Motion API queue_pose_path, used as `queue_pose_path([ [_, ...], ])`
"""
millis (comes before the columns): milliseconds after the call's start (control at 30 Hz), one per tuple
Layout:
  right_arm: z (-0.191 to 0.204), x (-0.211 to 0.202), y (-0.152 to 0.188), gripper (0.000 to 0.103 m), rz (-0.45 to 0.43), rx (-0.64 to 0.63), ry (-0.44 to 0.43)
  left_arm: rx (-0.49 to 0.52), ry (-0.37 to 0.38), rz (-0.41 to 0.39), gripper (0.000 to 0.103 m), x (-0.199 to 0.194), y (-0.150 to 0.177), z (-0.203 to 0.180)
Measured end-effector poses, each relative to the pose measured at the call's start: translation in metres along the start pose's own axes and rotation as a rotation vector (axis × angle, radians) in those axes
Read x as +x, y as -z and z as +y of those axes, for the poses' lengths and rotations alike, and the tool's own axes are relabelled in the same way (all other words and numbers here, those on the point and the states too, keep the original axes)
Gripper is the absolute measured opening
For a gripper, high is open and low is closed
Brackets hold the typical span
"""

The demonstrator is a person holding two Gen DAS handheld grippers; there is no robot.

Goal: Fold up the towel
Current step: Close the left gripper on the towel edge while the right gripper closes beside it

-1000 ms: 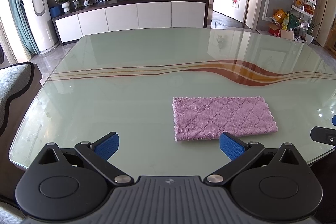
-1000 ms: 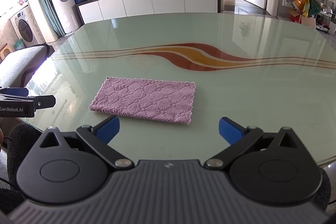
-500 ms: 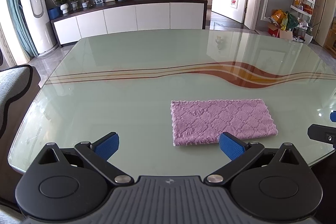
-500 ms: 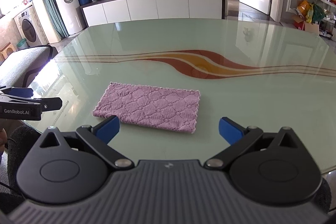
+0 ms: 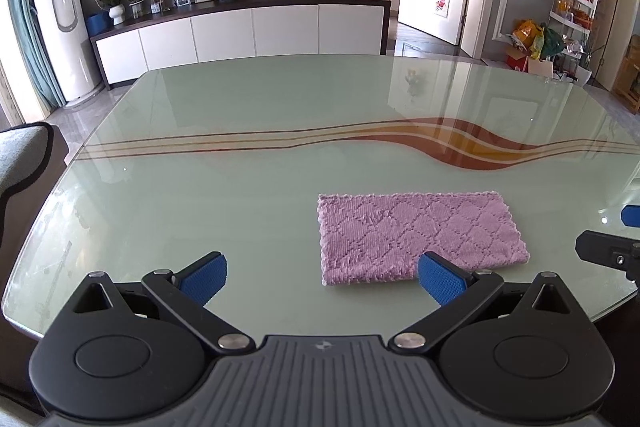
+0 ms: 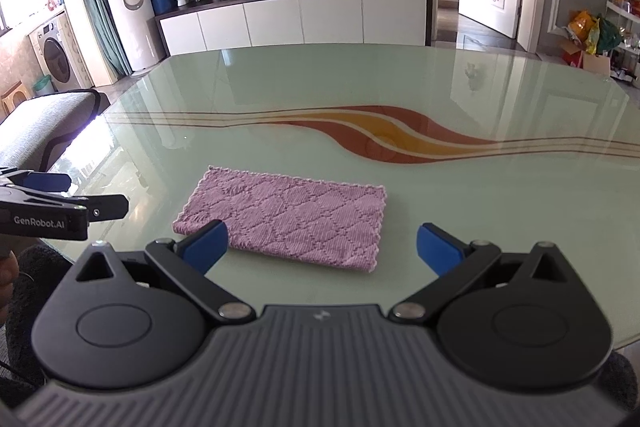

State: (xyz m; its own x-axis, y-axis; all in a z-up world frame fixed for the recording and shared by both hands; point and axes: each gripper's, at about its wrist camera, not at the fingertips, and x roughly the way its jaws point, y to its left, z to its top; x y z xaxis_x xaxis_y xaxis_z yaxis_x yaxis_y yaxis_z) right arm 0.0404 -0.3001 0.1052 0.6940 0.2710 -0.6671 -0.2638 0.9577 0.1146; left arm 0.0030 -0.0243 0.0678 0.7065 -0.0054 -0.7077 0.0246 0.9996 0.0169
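The tabletop [image 5: 248, 187], one glass sheet with a brown and orange wave across it, was the largest thing, and over the last second more of its near edge had come into both wrist views, as both tools drew back toward the person. One pink towel [image 6: 286, 217] lay flat on it near that edge, alone, already a narrow doubled rectangle with its thick folded edge nearest the cameras; it had not shifted on the glass. Nothing touched it. I judged that the fold had been laid and let go, so either the work was finished or one more crosswise fold remained. Two tools were in play. The left gripper [image 5: 322, 277] hung over the near edge with its jaws spread wide and empty, the towel ahead and to its right. The right gripper [image 6: 322, 247] likewise had its jaws wide apart, holding nothing, the towel just ahead between the pads
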Motion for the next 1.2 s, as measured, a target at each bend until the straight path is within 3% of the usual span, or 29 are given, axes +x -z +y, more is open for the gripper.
queue_pose_path([
  [700, -0.012, 0.042, -0.005, 0.102, 0.03, 0.002, -0.04, 0.033, 0.013, 0.024, 0.102, 0.056, -0.002, -0.002],
  [767, -0.013, 0.048, -0.004, 0.096, 0.032, -0.002, -0.032, 0.037, 0.012, 0.025, 0.102, 0.063, -0.002, -0.002],
  [900, -0.017, 0.066, -0.003, 0.073, 0.064, -0.013, -0.017, 0.033, 0.026, 0.033, 0.097, 0.08, -0.005, 0.0],
  [1100, -0.027, 0.094, -0.001, 0.058, 0.091, -0.019, -0.008, 0.065, 0.047, 0.04, 0.092, 0.104, -0.01, -0.003],
  [1200, -0.033, 0.106, -0.002, 0.056, 0.098, -0.007, -0.011, 0.081, 0.056, 0.05, 0.089, 0.114, -0.011, -0.005],
])
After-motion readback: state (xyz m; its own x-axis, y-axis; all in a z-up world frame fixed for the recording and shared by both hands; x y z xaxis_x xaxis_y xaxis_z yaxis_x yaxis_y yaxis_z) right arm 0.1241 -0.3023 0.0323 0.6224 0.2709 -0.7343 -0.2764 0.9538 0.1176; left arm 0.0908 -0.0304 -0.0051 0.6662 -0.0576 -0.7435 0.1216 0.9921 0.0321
